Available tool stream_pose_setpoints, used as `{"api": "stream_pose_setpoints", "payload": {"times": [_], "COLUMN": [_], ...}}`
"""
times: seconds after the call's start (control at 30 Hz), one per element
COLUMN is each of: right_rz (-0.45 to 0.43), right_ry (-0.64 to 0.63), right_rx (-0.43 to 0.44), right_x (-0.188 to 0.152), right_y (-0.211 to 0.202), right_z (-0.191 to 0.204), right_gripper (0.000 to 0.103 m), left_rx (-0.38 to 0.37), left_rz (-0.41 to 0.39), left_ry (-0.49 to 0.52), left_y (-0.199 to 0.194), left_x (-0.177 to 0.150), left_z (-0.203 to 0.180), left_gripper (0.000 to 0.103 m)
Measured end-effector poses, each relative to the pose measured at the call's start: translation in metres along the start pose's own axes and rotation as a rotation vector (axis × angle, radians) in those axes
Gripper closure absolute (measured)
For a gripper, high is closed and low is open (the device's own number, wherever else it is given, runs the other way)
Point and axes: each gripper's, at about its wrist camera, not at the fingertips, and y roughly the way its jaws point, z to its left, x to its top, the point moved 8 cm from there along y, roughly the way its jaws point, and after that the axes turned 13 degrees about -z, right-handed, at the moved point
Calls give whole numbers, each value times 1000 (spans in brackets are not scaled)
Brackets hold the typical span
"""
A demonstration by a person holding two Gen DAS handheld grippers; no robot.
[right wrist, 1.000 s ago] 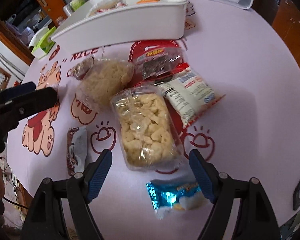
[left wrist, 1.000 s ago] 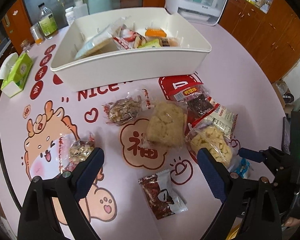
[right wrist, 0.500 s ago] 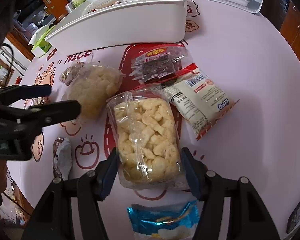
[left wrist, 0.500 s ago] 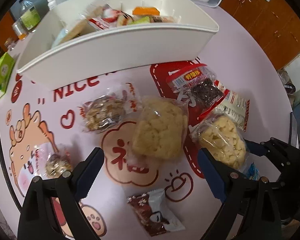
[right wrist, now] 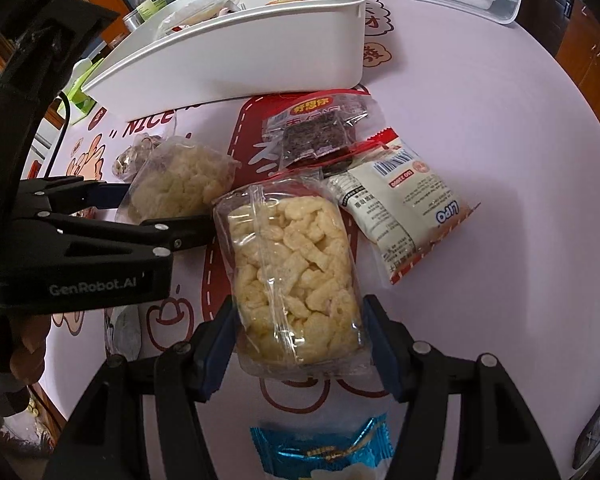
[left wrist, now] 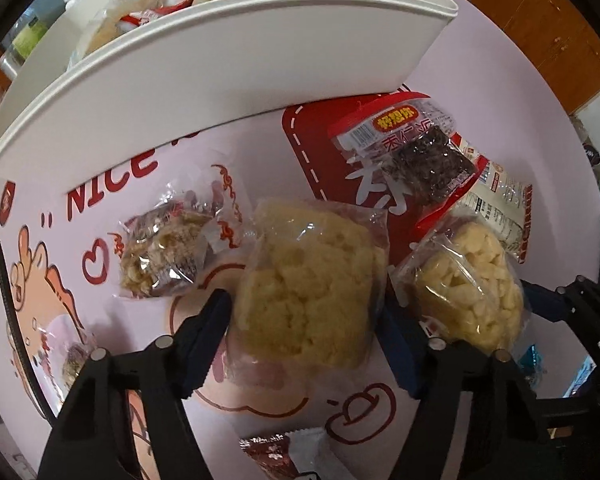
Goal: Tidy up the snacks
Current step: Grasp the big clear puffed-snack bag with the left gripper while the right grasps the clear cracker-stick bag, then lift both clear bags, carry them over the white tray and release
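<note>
A: What do your jaws hold?

B: Your right gripper (right wrist: 298, 340) is clamped on the clear bag of pale puffs (right wrist: 296, 276), pads pressed into both sides. Your left gripper (left wrist: 304, 320) has just been closing around the yellow crumbly cake pack (left wrist: 308, 284); both pads now touch its wrapper.

A: And around them?

B: Both packs lie on the pink table (right wrist: 480, 120), side by side. The dark date pack (left wrist: 420, 152) sits beyond, just before the white bin (left wrist: 228, 72).
</note>
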Motion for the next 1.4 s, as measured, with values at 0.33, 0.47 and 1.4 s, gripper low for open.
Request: {"api": "stream_pose_setpoints", "payload": {"times": [0.33,0.47,1.4], "right_rz": [8,22,-161], "right_ry": [2,20,-89], "right_rx": [1,12,87], "right_x": [1,0,42], "right_y": [-1,-2,-79], "right_z": [-3,-1,91], "right_gripper": [42,43,44], "left_rx": [-14,-19,45], "left_rz": [-21,-47,-373], "left_ry": [-17,-15,-87], "left_y": [-13,-30,-193], "left_x": [-9,-13,2], "left_z": [0,-1,52], "left_gripper": [46,46,46]}}
